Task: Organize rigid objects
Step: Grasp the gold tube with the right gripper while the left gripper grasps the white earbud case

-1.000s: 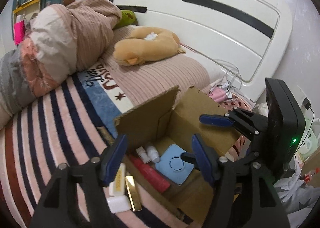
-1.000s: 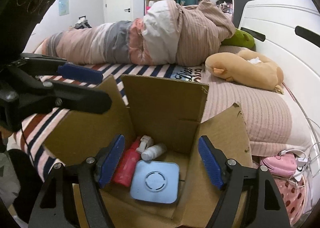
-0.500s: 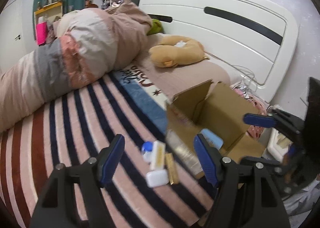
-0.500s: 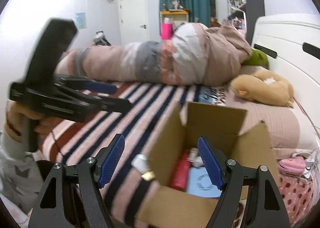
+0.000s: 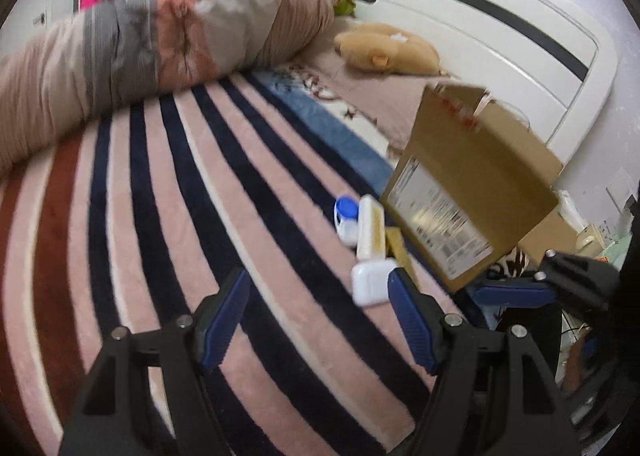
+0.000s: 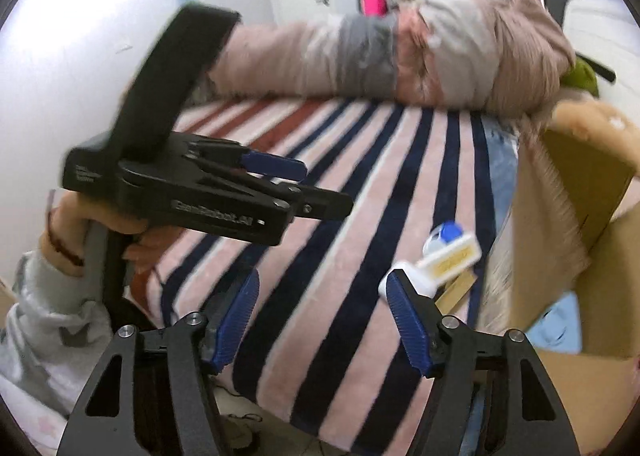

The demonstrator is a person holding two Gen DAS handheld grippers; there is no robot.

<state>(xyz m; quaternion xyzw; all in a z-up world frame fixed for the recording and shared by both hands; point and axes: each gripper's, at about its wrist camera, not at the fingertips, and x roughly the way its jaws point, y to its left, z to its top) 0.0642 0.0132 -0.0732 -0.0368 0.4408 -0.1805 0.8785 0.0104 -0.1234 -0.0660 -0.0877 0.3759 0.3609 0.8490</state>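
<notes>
Left tool (image 5: 318, 320) open, empty, over striped bed (image 5: 160, 216). Right tool (image 6: 322, 322) also empty, jaws just been closing. Beyond: white case (image 5: 370, 282), cream tube (image 5: 370, 230), blue-capped bottle (image 5: 346, 218), gold bar (image 5: 400, 246), clustered beside cardboard box (image 5: 472, 192). Rolled duvet (image 5: 160, 28) farthest.

A plush striped blanket (image 5: 168, 184) lies under a matt cardboard box (image 5: 472, 192) and a smooth white plastic case (image 5: 370, 283).

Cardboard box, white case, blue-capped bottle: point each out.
Cardboard box (image 5: 476, 176): left wrist view, outer side wall.
White case (image 5: 370, 282): left wrist view, top face.
Blue-capped bottle (image 5: 346, 209): left wrist view, blue cap.
</notes>
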